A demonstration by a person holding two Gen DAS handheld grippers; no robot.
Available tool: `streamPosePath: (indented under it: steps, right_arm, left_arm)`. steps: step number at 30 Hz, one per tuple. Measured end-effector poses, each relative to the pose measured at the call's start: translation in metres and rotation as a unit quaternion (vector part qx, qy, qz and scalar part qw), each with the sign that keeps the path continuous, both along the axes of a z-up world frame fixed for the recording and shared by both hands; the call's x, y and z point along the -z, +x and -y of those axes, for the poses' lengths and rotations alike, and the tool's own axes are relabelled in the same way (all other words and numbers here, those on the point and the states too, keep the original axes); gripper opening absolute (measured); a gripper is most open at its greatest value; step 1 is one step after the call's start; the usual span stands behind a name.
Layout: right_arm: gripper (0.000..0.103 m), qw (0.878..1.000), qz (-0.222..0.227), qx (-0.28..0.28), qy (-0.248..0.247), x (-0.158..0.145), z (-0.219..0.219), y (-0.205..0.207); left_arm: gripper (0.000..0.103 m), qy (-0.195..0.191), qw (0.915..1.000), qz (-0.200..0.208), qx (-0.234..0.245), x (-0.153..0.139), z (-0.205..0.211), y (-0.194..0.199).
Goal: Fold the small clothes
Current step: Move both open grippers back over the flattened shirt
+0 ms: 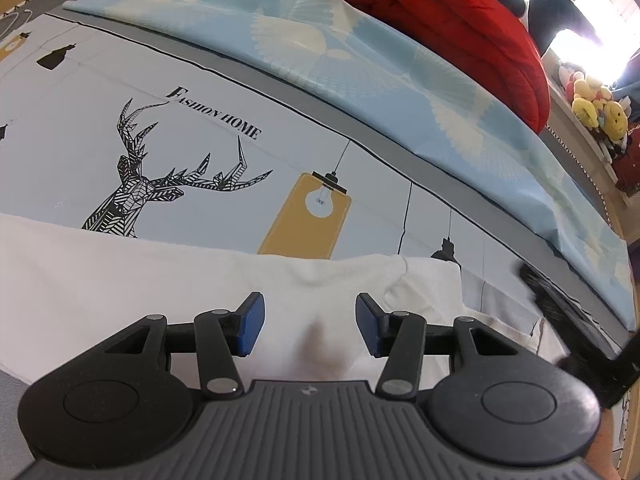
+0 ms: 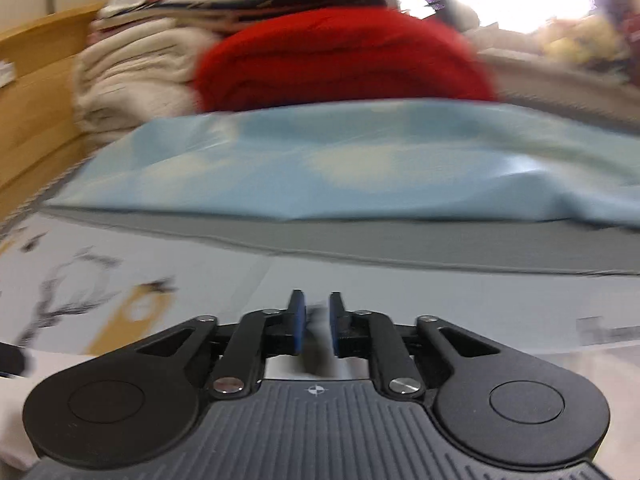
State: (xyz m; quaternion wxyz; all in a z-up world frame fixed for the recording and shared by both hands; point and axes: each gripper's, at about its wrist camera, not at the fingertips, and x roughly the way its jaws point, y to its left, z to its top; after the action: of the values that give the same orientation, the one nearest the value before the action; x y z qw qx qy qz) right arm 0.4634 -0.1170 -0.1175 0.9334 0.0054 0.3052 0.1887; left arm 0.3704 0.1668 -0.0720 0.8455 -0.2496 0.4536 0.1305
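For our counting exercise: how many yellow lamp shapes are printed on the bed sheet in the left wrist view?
2: one large yellow lamp beside the deer print, one small yellow lamp at the far left edge. The white garment may hide others.

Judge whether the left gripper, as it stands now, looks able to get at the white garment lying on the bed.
Probably yes. The left gripper hangs with jaws open directly over the white garment, which lies spread on the printed bedsheet; nothing shows between the blue pads and the cloth.

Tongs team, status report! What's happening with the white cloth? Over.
Left tongs open, over white cloth. Right tongs nearly closed, grip too blurry to tell. Blue sheet lies beyond, not blocking.
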Motion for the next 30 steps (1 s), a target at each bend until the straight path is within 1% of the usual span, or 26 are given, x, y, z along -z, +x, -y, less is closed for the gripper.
streamPosePath:
  steps: [1, 2, 4, 6, 7, 9, 10, 11, 13, 14, 15, 16, 17, 18, 19, 20, 22, 23, 25, 26, 27, 28, 29, 30]
  right_arm:
    - [0.033, 1.0, 0.01, 0.023, -0.009, -0.003, 0.016, -0.001]
    - [0.04, 0.998, 0.02, 0.052, -0.021, -0.005, 0.035, 0.0]
    - [0.045, 0.992, 0.027, 0.111, -0.06, -0.006, 0.076, 0.001]
    - [0.046, 0.986, 0.001, 0.143, -0.086, 0.0, 0.109, 0.007]
    - [0.048, 0.984, -0.017, 0.151, -0.094, 0.005, 0.123, 0.01]
    - [0.048, 0.979, -0.059, 0.161, -0.112, 0.017, 0.145, 0.014]
    - [0.049, 0.976, -0.068, 0.168, -0.119, 0.02, 0.15, 0.015]
    - [0.051, 0.975, -0.077, 0.173, -0.117, 0.025, 0.154, 0.014]
    - [0.051, 0.977, -0.089, 0.172, -0.093, 0.03, 0.158, 0.016]
    - [0.043, 0.978, -0.09, 0.171, -0.085, 0.031, 0.16, 0.016]
    - [0.03, 0.979, -0.089, 0.163, -0.08, 0.033, 0.159, 0.016]
    - [0.002, 0.982, -0.082, 0.151, -0.077, 0.033, 0.159, 0.018]
    - [0.0, 0.985, -0.064, 0.141, -0.082, 0.031, 0.156, 0.016]
    - [0.0, 0.987, -0.053, 0.136, -0.074, 0.03, 0.158, 0.013]
    - [0.0, 0.987, -0.042, 0.142, -0.062, 0.027, 0.159, 0.012]
    - [0.0, 0.985, -0.031, 0.158, -0.063, 0.024, 0.158, 0.014]
    - [0.0, 0.975, -0.011, 0.208, -0.081, 0.02, 0.159, 0.014]
    - [0.0, 0.971, -0.018, 0.226, -0.076, 0.019, 0.162, 0.015]
    - [0.001, 0.974, -0.036, 0.22, -0.049, 0.014, 0.167, 0.009]
    - [0.007, 0.976, -0.038, 0.209, -0.043, 0.011, 0.167, 0.003]
    - [0.015, 0.98, -0.039, 0.192, -0.04, 0.011, 0.165, 0.0]
    - [0.041, 0.983, -0.049, 0.175, -0.041, 0.011, 0.165, -0.002]
    - [0.054, 0.983, -0.066, 0.164, -0.046, 0.014, 0.165, -0.001]
    - [0.06, 0.982, -0.087, 0.16, -0.051, 0.019, 0.164, 0.002]
  left_arm:
    - [0.056, -0.001, 1.0, 0.001, -0.001, 0.0, -0.001, 0.0]
    - [0.056, -0.002, 1.0, 0.002, -0.001, -0.001, -0.001, 0.0]
    - [0.056, -0.004, 1.0, 0.002, 0.001, -0.002, -0.002, 0.0]
    - [0.056, -0.005, 1.0, 0.003, 0.003, -0.002, -0.002, -0.001]
    - [0.056, -0.005, 1.0, 0.003, 0.003, -0.002, -0.002, -0.001]
    - [0.056, -0.006, 1.0, 0.003, 0.004, -0.003, -0.002, -0.001]
    - [0.056, -0.005, 1.0, 0.004, 0.005, -0.003, -0.002, -0.001]
    - [0.056, -0.004, 1.0, 0.003, 0.005, -0.003, -0.002, -0.001]
    - [0.056, -0.004, 1.0, 0.002, 0.004, -0.002, -0.002, -0.001]
    - [0.056, -0.003, 1.0, 0.002, 0.004, -0.002, -0.001, -0.001]
    - [0.056, -0.002, 1.0, 0.001, 0.004, -0.003, -0.001, -0.001]
    - [0.056, -0.001, 1.0, 0.001, 0.005, -0.004, 0.0, -0.001]
    - [0.056, 0.0, 1.0, 0.002, 0.006, -0.006, 0.001, -0.001]
    - [0.056, 0.0, 1.0, 0.003, 0.008, -0.009, 0.002, -0.001]
    - [0.056, 0.002, 0.9999, 0.005, 0.01, -0.011, 0.002, -0.001]
    - [0.056, 0.004, 0.9999, 0.008, 0.012, -0.015, 0.004, -0.001]
    - [0.056, 0.006, 0.9998, 0.013, 0.015, -0.023, 0.005, -0.002]
    - [0.056, 0.005, 0.9997, 0.016, 0.016, -0.026, 0.006, -0.003]
    - [0.056, 0.005, 0.9997, 0.019, 0.015, -0.03, 0.006, -0.005]
    - [0.056, 0.005, 0.9997, 0.02, 0.013, -0.032, 0.006, -0.007]
    - [0.056, 0.005, 0.9997, 0.021, 0.012, -0.034, 0.006, -0.009]
    - [0.056, 0.005, 0.9997, 0.022, 0.011, -0.035, 0.006, -0.011]
    - [0.056, 0.004, 0.9997, 0.023, 0.01, -0.036, 0.007, -0.013]
    - [0.056, 0.002, 0.9996, 0.025, 0.011, -0.037, 0.008, -0.015]
